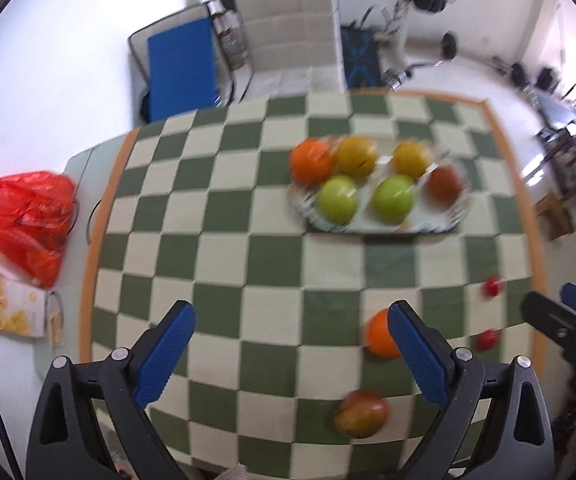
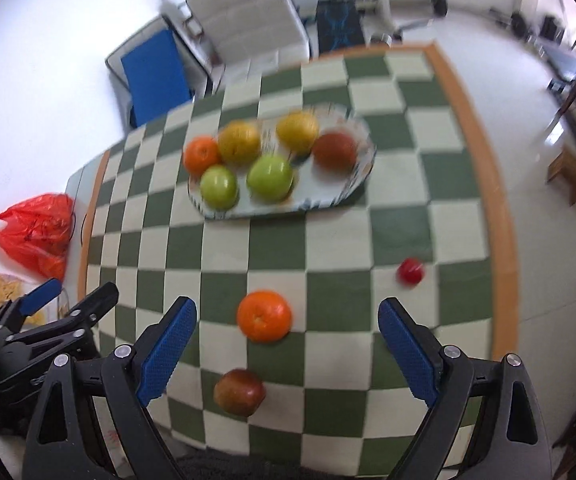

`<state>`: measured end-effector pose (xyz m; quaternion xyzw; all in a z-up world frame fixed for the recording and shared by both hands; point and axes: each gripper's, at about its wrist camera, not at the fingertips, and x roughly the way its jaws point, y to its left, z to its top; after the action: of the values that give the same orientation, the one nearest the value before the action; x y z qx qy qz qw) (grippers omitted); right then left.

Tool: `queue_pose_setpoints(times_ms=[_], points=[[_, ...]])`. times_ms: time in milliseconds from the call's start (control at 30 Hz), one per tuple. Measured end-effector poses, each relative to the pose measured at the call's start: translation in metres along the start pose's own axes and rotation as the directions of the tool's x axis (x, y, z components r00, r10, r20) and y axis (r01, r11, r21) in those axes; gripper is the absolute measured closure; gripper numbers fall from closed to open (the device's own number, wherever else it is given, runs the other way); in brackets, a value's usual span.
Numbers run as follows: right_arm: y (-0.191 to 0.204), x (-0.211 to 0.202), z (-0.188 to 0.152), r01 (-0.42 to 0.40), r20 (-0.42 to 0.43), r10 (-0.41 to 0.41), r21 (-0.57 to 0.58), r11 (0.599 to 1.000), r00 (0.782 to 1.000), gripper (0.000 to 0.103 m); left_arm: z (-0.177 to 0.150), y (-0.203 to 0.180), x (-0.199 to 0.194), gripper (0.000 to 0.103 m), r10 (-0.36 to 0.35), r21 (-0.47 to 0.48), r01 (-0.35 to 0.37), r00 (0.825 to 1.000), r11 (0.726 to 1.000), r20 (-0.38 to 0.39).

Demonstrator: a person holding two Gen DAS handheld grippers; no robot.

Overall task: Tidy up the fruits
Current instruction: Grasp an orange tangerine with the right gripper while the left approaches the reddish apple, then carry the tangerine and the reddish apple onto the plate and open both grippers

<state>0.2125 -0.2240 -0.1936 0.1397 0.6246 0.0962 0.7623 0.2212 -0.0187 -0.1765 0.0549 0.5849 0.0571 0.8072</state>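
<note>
Both grippers, left (image 1: 290, 322) and right (image 2: 287, 318), are spread wide and hold nothing. Just ahead on the cloth (image 2: 400, 224) lie an apple (image 2: 239, 392) and an orange (image 2: 264, 315). Farther, the plate (image 2: 328, 196) carries six fruits.

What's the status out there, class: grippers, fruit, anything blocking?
Left gripper open, empty. Right gripper open, empty, above loose orange. Six fruits on plate; reddish apple and small red fruit loose on cloth. Path clear.
</note>
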Motion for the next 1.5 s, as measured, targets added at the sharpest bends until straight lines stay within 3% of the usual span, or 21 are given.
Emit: queue_pose_setpoints(times_ms=[133,267,367,467,600,733,867,1100,1133,1167,1200,1267,1400,1500], points=[[-0.002,0.076,-0.006,-0.042,-0.146,0.043,0.01,0.999,0.988,0.009,-0.02,0.015,0.055,0.004,0.062,-0.04,-0.068,0.987,0.997,-0.148],[0.01,0.133,-0.011,-0.035,-0.226,0.027,-0.03,0.999,0.974,0.011,-0.038,0.027,0.094,0.004,0.09,-0.076,-0.113,0.961,0.991,-0.261],[0.023,0.165,-0.012,-0.023,-0.269,-0.001,-0.085,0.996,0.963,0.013,-0.049,0.03,0.11,0.004,0.102,-0.075,-0.131,0.947,0.989,-0.306],[0.034,0.189,-0.018,-0.009,-0.308,-0.04,-0.155,0.988,0.951,0.034,-0.057,0.029,0.118,0.004,0.088,-0.071,-0.118,0.938,0.99,-0.336],[0.028,0.18,-0.029,0.038,-0.286,-0.101,-0.217,0.975,0.953,0.035,-0.065,0.021,0.12,0.004,0.03,-0.06,-0.055,0.932,0.997,-0.362],[-0.006,0.157,-0.049,0.05,-0.303,-0.109,-0.194,0.98,0.947,0.035,-0.072,0.0,0.109,0.004,-0.077,-0.026,0.072,0.923,0.997,-0.377],[-0.035,0.148,-0.072,0.075,-0.331,-0.127,-0.166,0.983,0.935,0.035,-0.088,-0.031,0.109,0.004,-0.177,0.026,0.211,0.875,0.977,-0.45],[-0.059,0.148,-0.098,0.086,-0.345,-0.115,-0.098,0.991,0.931,0.035,-0.106,-0.079,0.132,0.004,-0.164,0.169,0.289,0.838,0.942,-0.521],[-0.062,0.149,-0.101,0.089,-0.347,-0.116,-0.092,0.992,0.931,0.035,-0.107,-0.083,0.135,0.012,-0.166,0.177,0.297,0.836,0.938,-0.523],[-0.063,0.148,-0.102,0.082,-0.346,-0.105,-0.079,0.993,0.932,0.035,-0.108,-0.086,0.138,0.034,-0.168,0.182,0.299,0.839,0.937,-0.517],[-0.065,0.147,-0.101,0.081,-0.344,-0.1,-0.072,0.994,0.934,0.035,-0.108,-0.087,0.14,0.041,-0.173,0.18,0.305,0.837,0.935,-0.52],[-0.064,0.147,-0.1,0.084,-0.34,-0.102,-0.07,0.994,0.935,0.035,-0.105,-0.085,0.141,0.041,-0.175,0.169,0.298,0.841,0.94,-0.511],[-0.067,0.139,-0.093,0.054,-0.327,-0.074,-0.069,0.996,0.942,0.035,-0.088,-0.07,0.139,0.042,-0.16,0.134,0.241,0.884,0.961,-0.438],[-0.065,0.143,-0.089,0.05,-0.333,-0.073,-0.077,0.996,0.94,0.035,-0.079,-0.057,0.15,0.042,-0.179,0.062,0.229,0.879,0.972,-0.443]])
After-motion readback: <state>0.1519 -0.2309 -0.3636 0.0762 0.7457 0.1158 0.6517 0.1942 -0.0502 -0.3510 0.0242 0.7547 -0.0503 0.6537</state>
